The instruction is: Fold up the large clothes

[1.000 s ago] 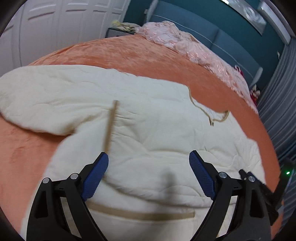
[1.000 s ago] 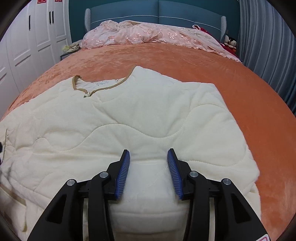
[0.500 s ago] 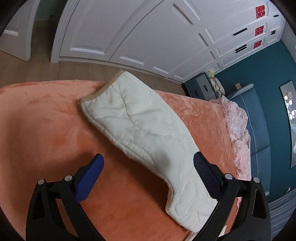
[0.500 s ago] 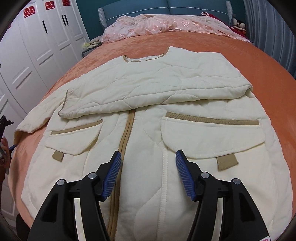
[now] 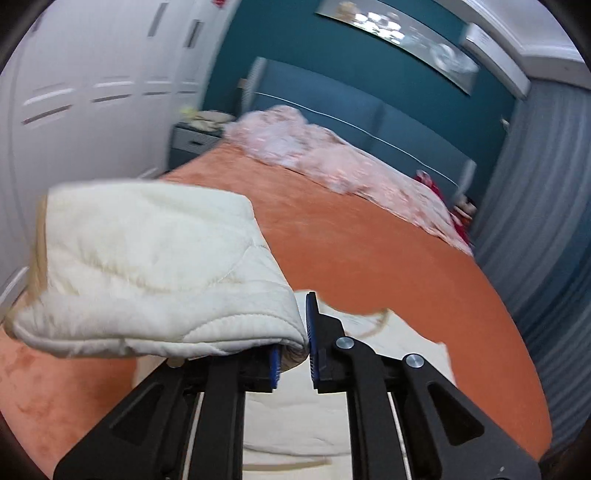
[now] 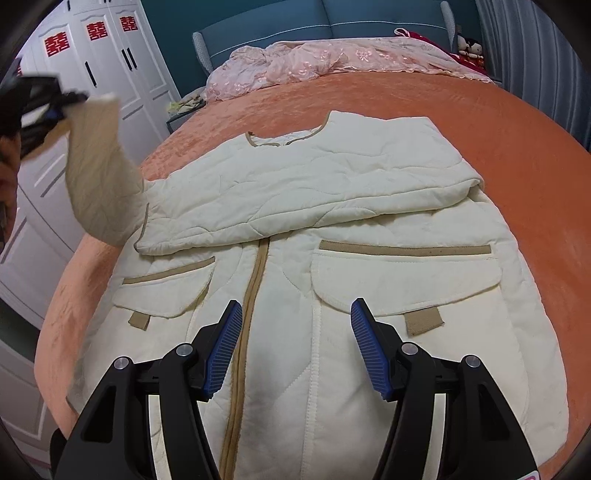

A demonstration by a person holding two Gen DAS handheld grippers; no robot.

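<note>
A cream quilted jacket with tan trim (image 6: 332, 229) was spread on the orange velvet bedspread (image 6: 480, 110), two flap pockets showing. A crumpled pink quilt (image 6: 332, 59) was heaped by the teal headboard (image 6: 295, 18). One sleeve (image 5: 155, 266) (lifted, blurred) was pinched by the just-closed left gripper (image 5: 293, 343). The right gripper (image 6: 295, 343) was held spread above the hem, gripping nothing.

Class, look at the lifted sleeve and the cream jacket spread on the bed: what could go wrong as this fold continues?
1. The left gripper, whose jaws have just been closing, pinches only the edge of the sleeve; the thick quilting might slip out mid-swing.
2. The right gripper hangs open above the jacket, pinning nothing, so pulling the sleeve may drag the body and undo the other sleeve's fold.
</note>
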